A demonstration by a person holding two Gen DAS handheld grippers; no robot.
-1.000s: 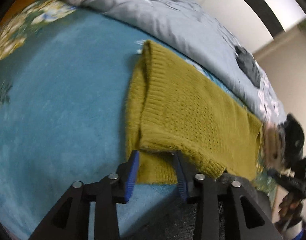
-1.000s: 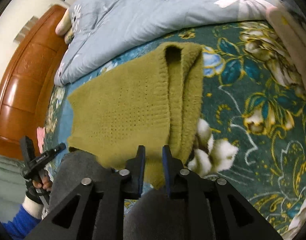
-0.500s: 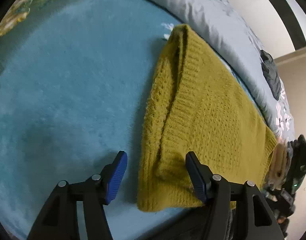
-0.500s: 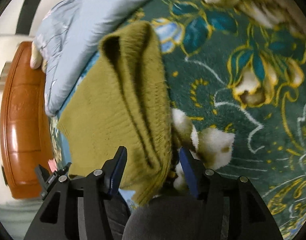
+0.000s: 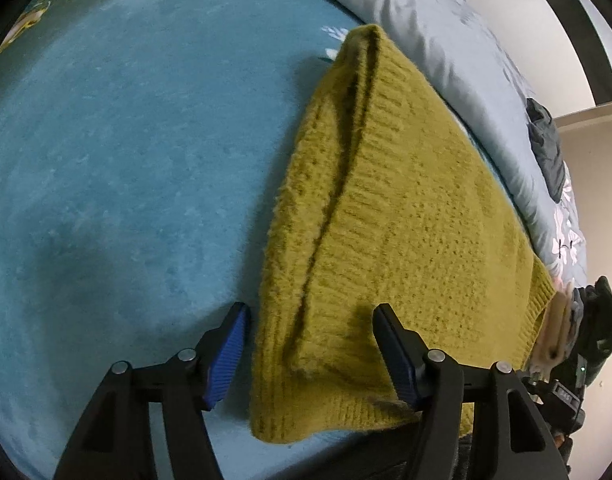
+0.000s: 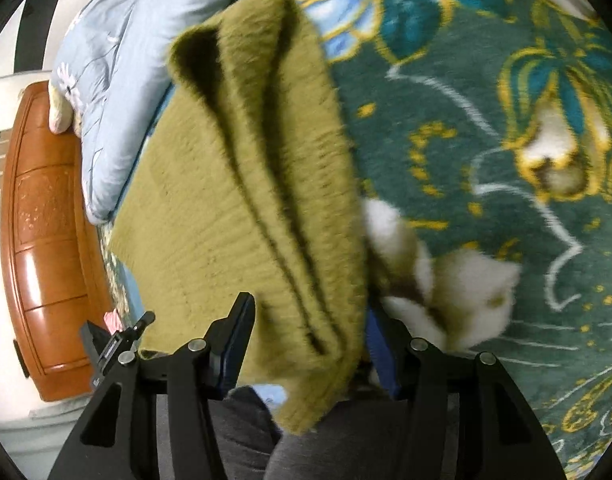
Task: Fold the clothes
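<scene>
A mustard-yellow knitted sweater (image 5: 394, 216) lies folded into a long band on the bed's blue blanket (image 5: 118, 152). My left gripper (image 5: 310, 352) is open, its blue-padded jaws straddling the sweater's near left corner without clamping it. In the right wrist view the same sweater (image 6: 242, 184) shows its doubled right edge over the green floral blanket (image 6: 486, 128). My right gripper (image 6: 310, 340) is open too, jaws on either side of that near corner. The right fingertip is partly hidden by the knit.
A pale grey-blue floral duvet (image 5: 438, 40) is bunched along the far side, with a dark garment (image 5: 546, 148) on it. A wooden headboard (image 6: 46, 240) stands at the left in the right wrist view. My grey-trousered leg (image 6: 314, 448) is at the bed's near edge.
Both grippers let go of the sweater's near edge and opened wide. Both cameras tilted down closer over the sweater, which now rests on the bed.
</scene>
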